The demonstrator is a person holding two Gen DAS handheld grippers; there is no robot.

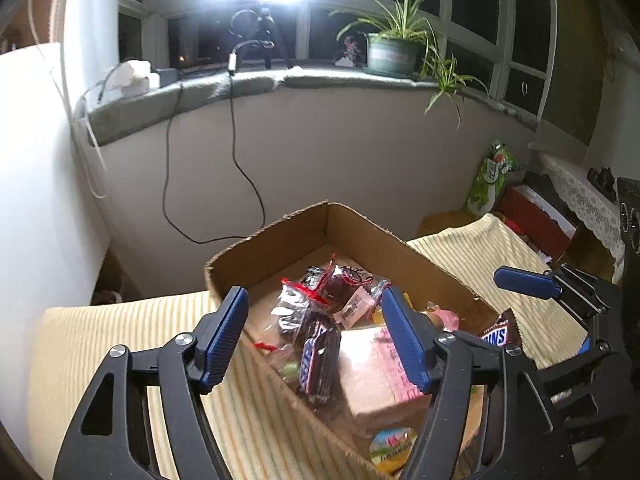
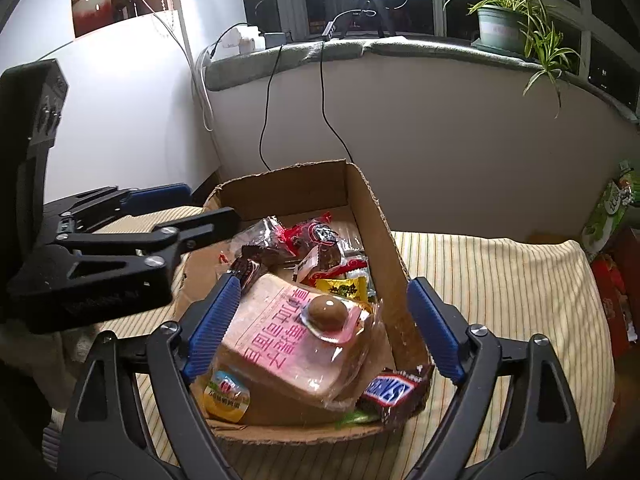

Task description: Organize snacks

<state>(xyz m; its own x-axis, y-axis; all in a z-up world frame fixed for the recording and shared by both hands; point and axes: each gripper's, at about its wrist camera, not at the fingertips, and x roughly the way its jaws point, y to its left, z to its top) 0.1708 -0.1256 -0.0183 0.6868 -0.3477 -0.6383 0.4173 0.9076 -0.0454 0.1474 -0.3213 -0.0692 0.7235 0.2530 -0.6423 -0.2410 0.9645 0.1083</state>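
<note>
Your left gripper [image 1: 316, 336] and right gripper [image 2: 326, 328] both hang wide and empty over the cardboard box [image 2: 384, 220], where the snacks lie heaped, bagged bread [image 2: 296, 344] toward six o'clock, apparently already stowed.

Brown cardboard box [image 2: 372, 216] on a cloth [image 2: 500, 280] with pale yellow and white stripes. Bread pack [image 2: 288, 344] is tan with pink lettering; a round brown sweet [image 2: 323, 312] in a pink wrapper sits on it. Snickers bar [image 2: 394, 394] is dark brown with blue lettering on white. Yellow packet [image 2: 344, 289] with black print. Round sticker [image 2: 226, 398] is yellow and green. Left gripper [image 1: 316, 336] and right gripper [image 2: 324, 324] are both black with blue pads. Green bag [image 1: 490, 180] with white and red. Green potted plant [image 1: 394, 46] in a grey-green pot.
</note>
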